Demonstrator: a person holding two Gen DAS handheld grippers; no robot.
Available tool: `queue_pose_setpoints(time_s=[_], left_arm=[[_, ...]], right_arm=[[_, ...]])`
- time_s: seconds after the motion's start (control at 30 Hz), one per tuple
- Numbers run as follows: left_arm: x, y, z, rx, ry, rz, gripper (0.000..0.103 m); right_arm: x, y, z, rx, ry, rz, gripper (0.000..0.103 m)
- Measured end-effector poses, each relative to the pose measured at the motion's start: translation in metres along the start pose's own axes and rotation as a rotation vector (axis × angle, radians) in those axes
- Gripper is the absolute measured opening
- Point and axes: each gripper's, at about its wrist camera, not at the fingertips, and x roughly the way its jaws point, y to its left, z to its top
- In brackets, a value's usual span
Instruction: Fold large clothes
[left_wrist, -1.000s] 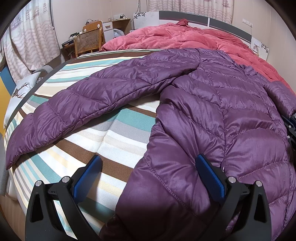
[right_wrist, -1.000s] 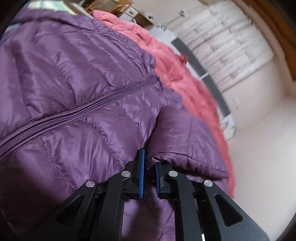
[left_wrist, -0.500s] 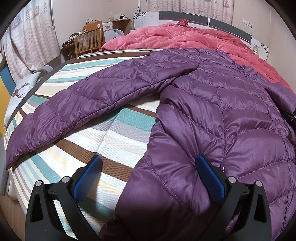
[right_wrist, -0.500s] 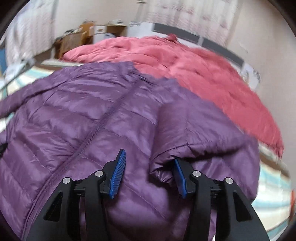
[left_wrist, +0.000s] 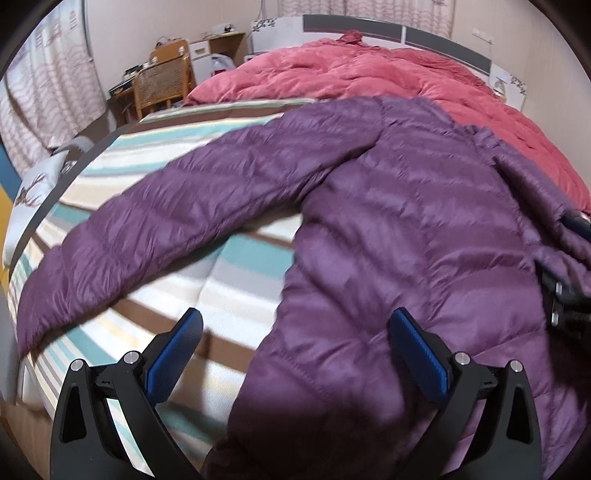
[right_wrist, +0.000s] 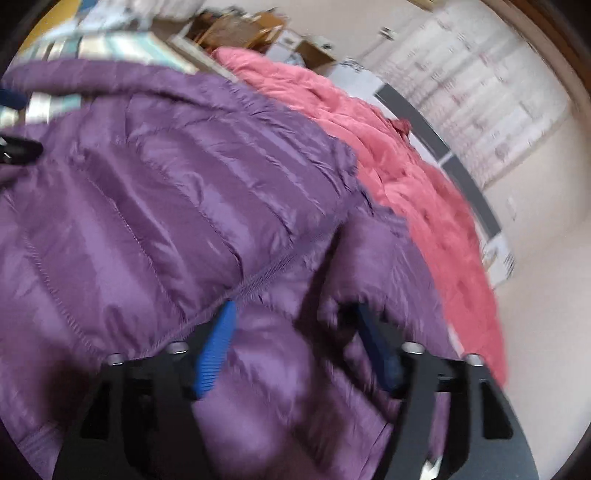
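1. Blur covers most of the right wrist view; the jacket's quilting and the far wall smear, and small items at the top of that frame cannot be identified.
2. Purple down jacket (left_wrist: 399, 229) lies spread on the striped bedsheet (left_wrist: 155, 177), filling the centre and right of the left wrist view. Its hem is cut off at the bottom edge.
3. One sleeve (left_wrist: 166, 229) stretches toward the lower left of the frame; the other sleeve (right_wrist: 373, 266) is folded over the jacket front, beside the zipper (right_wrist: 258, 277).
4. Left gripper (left_wrist: 295, 354): jaws wide, nothing pressed between them. One blue pad is over the sheet, the other over the jacket body.
5. Right gripper (right_wrist: 299, 347): jaws have just been opening and stand wide. The folded sleeve's cuff lies between them, but the pads do not press on it. In the left wrist view only a dark sliver of it shows at the right edge.
6. Pink duvet (left_wrist: 388, 70) is bunched behind the jacket, hiding the far part of the bed up to the headboard (left_wrist: 369, 29).
7. Wicker chair (left_wrist: 162, 85) and a cluttered desk sit in the upper left, partly masked by the bed's edge; curtains (left_wrist: 48, 96) hang at far left.
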Motion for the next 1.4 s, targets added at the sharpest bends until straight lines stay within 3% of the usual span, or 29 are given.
queue_pose_setpoints(time_s=[0.1,0.17,0.27,0.37,0.5,0.63,0.73,0.97,1.23,1.4], left_arm=[[-0.014,-0.014,0.017,0.015,-0.061,-0.059,0.101],[-0.021,-0.027,0.025,0.037,-0.092,-0.085,0.101],[-0.027,-0.065,0.041,0.127,-0.137,-0.107,0.101],[-0.030,-0.111,0.052,0.232,-0.170,-0.154,0.101],[-0.032,-0.176,0.062,0.367,-0.202,-0.215,0.101],[-0.033,-0.237,0.066,0.510,-0.250,-0.235,0.101],[-0.019,-0.268,0.069,0.564,-0.231,-0.211,0.101],[0.004,-0.275,0.077,0.521,-0.216,-0.160,0.098],[0.008,-0.209,0.083,0.263,-0.256,-0.156,0.097],[0.018,-0.182,0.084,0.153,-0.220,-0.186,0.097]], right_arm=[[-0.010,-0.029,-0.020,0.178,0.003,0.110,0.074],[-0.016,-0.040,-0.031,0.269,-0.011,0.124,0.074],[-0.033,-0.082,-0.067,0.529,-0.063,0.016,0.074],[-0.026,-0.122,-0.098,0.722,0.002,-0.145,0.074],[-0.005,-0.159,-0.131,0.936,0.085,-0.190,0.074],[0.014,-0.159,-0.143,0.980,0.122,-0.135,0.074],[0.018,-0.154,-0.141,0.969,0.130,-0.137,0.074],[0.027,-0.150,-0.143,0.958,0.173,-0.133,0.074],[0.027,-0.149,-0.141,0.945,0.175,-0.143,0.074],[0.028,-0.148,-0.139,0.936,0.177,-0.153,0.074]])
